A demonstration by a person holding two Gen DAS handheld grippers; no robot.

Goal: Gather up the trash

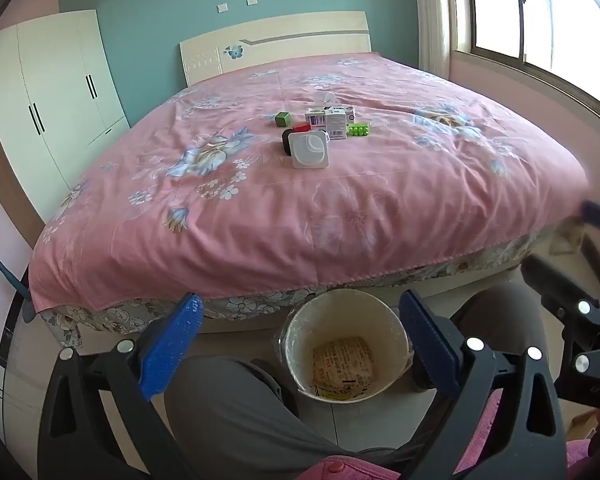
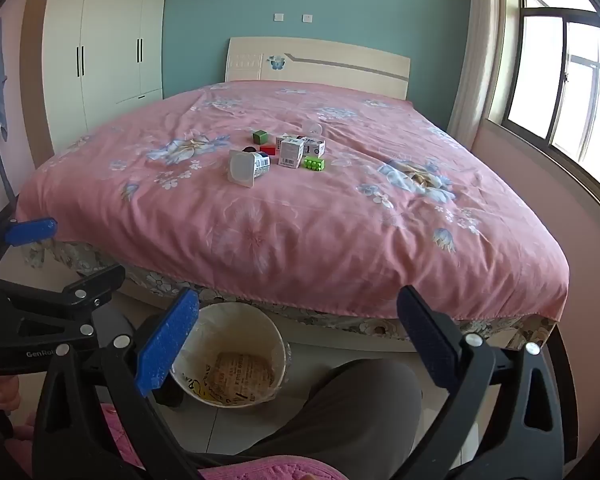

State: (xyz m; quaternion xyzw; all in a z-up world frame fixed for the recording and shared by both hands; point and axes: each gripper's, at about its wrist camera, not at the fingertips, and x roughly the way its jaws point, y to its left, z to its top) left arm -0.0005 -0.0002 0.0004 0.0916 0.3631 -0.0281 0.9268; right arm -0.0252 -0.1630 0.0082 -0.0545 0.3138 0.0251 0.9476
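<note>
Both grippers, left gripper [image 1: 300, 344] and right gripper [image 2: 298, 340], are hanging wide open and empty, facing the yogurt cup [image 2: 247, 167] lying upper centre on the bed [image 2: 340, 240].

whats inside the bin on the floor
The bin has a clear liner and one flat printed wrapper lying on its bottom. Anything beneath that wrapper is hidden.

white wardrobe [image 2: 104, 48], cream headboard [image 2: 320, 62], window [image 2: 560, 80]
</note>
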